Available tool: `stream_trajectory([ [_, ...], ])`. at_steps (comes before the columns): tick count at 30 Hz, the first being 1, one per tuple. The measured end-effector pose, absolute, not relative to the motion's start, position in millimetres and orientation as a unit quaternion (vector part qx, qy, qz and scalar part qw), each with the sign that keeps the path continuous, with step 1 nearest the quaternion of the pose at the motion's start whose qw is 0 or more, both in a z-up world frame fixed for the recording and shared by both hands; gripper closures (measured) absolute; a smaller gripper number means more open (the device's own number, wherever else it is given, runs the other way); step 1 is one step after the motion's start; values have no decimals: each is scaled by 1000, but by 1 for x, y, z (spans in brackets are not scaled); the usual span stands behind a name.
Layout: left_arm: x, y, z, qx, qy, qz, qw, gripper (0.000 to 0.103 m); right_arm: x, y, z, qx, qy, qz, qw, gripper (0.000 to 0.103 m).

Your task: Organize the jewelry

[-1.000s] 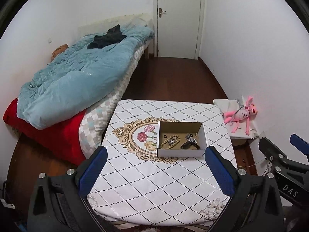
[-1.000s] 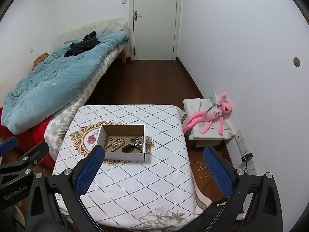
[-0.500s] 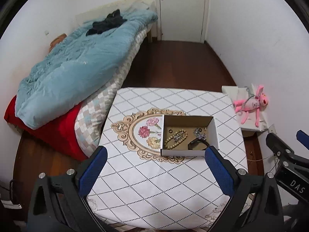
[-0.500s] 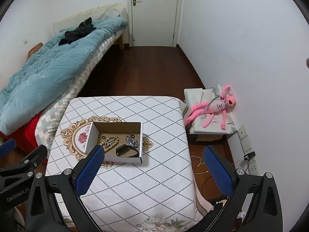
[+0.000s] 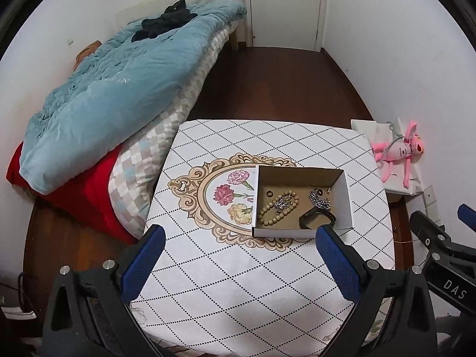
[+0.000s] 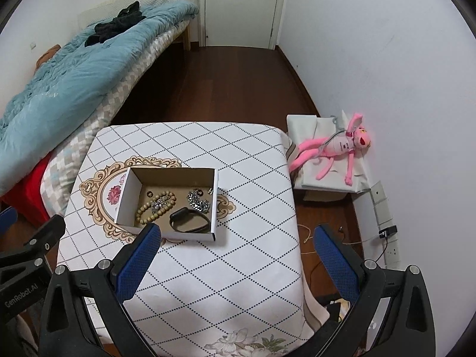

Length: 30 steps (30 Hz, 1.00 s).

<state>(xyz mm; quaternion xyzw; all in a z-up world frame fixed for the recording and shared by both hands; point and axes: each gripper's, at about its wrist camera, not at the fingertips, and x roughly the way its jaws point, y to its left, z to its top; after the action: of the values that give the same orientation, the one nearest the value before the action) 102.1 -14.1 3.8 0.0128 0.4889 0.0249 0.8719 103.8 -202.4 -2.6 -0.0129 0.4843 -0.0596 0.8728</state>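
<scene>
An open cardboard box [image 5: 346,205] [image 6: 125,199] sits on the table with the diamond-pattern cloth [image 5: 238,282] [image 6: 223,282]. Inside lie a tan bead bracelet [image 5: 278,208] [image 6: 154,206], a silver chain [image 5: 319,200] [image 6: 197,202], a black band [image 5: 315,217] [image 6: 189,223] and small rings. My left gripper [image 5: 239,263] is open and empty, above the table in front of the box. My right gripper [image 6: 235,263] is open and empty, in front of and to the right of the box.
A bed with a blue duvet [image 5: 119,89] stands left of the table. A pink plush toy [image 6: 336,148] lies on a white box by the right wall. Dark wood floor [image 5: 276,83] runs to a closed door. Wall sockets and cables [image 6: 383,232] are at the right.
Both grippers have moved forward and tilted down, so the table and box show larger and nearer. Jaws stayed open; the jewelry has not moved.
</scene>
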Motion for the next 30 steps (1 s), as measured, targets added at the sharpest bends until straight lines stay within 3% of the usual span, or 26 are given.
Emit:
stream_trajectory([
  [30,102,-11,-1,8,490,18,871,0,101,-199,-7,-12,493,-54,868,0],
])
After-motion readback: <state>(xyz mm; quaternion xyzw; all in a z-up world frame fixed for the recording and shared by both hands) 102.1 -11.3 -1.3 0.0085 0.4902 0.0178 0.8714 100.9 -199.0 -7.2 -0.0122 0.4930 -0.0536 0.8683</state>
